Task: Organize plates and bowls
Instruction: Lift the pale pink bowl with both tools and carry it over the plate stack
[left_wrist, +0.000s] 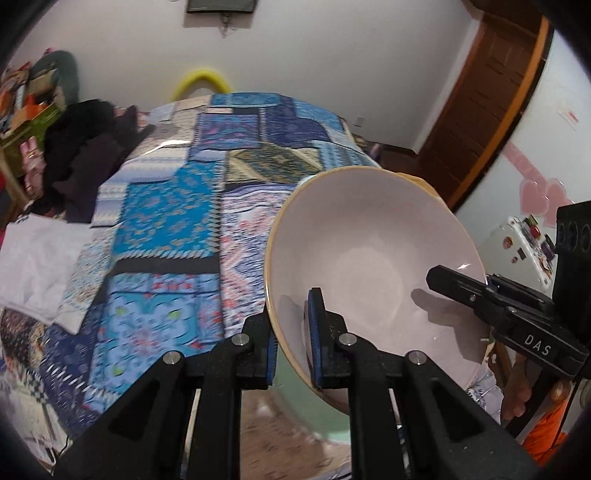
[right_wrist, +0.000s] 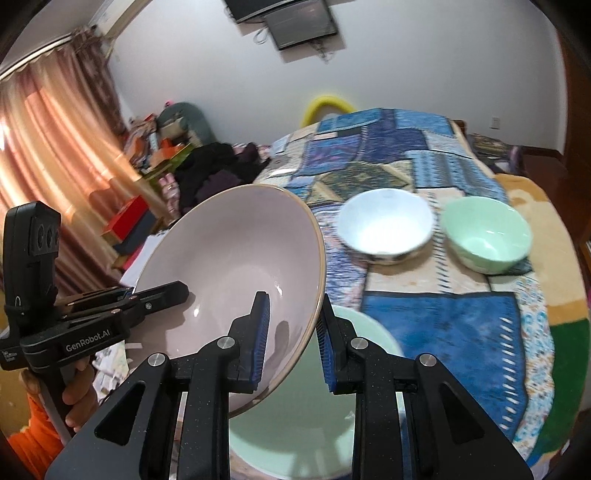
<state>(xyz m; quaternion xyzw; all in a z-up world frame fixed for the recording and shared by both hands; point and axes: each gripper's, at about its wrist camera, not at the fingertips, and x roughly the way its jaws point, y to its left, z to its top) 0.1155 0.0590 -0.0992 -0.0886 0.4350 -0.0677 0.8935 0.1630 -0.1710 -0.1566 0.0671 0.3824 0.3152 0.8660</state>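
Over a patchwork-quilted bed (right_wrist: 461, 325) by peach curtains (right_wrist: 55, 140), both grippers (left_wrist: 291, 332) (right_wrist: 293, 343) clamped on pale bowl (right_wrist: 236, 280)

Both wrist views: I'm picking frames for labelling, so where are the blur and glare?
Left wrist view: patchwork bedspread smeared by motion, pink bowl sharp, fisheye bends the walls. Right wrist view: white bowl and small green bowl soft; glare washes the white bowl's inside; curtain glows backlit.

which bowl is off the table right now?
The large pale pink bowl with the tan rim, tilted and clamped by both tools. The small white bowl and small green bowl sit on the patchwork cloth.
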